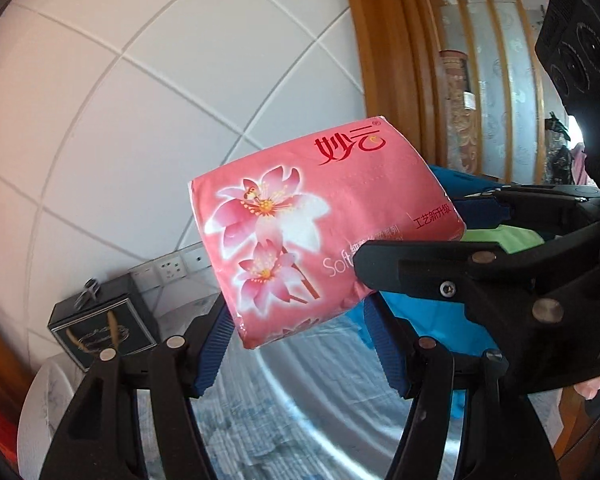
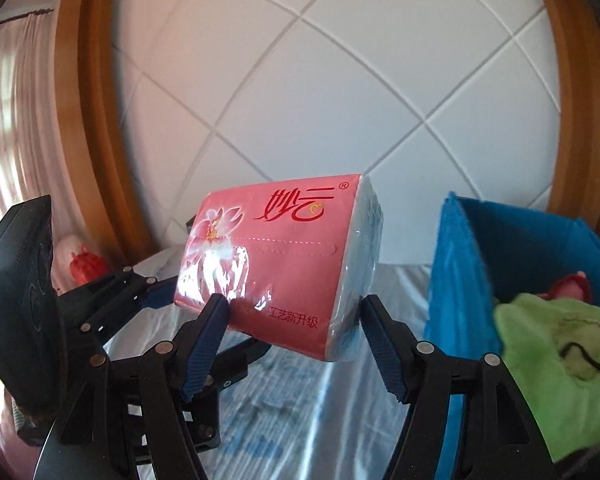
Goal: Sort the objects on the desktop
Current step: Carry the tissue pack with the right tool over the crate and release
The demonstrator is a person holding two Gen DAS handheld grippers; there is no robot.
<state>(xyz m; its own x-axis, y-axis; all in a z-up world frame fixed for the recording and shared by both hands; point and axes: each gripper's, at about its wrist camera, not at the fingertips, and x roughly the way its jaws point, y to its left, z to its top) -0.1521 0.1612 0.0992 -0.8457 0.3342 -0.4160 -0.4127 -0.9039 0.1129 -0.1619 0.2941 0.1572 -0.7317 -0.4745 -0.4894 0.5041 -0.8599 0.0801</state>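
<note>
The wall (image 2: 340, 92) behind is the biggest thing: white padded panels with diagonal seams, inside a glossy brown wood frame (image 2: 96, 128). Below it lies the table (image 2: 300, 412), covered with a shiny sheet that shows a pale blue pattern.

On my right stands a blue bin (image 2: 460, 280) of fuzzy felt, with straight walls and an open top. Inside it is a soft green plush (image 2: 556, 360) with black stitching and something red behind it (I cannot tell what).

The tissue pack (image 1: 300, 232) is in the air above the table, tilted, just left of the bin. It is a soft rectangular block in glossy pink plastic film, with white-pink flowers and red characters printed; one end is clear film and the white tissue shows through.

Both my grippers hold this pack. The left gripper (image 1: 300, 328) points up and forward, and its blue ribbed pads (image 1: 216, 340) pinch the lower end of the pack. The right gripper (image 2: 292, 316) comes from the other side; its black finger crosses in front of the pack in the left view, and its pads (image 2: 208, 340) press the two sides of the pack.

Far left on the table stands a small dark box (image 1: 100, 328) with a clip on top.
</note>
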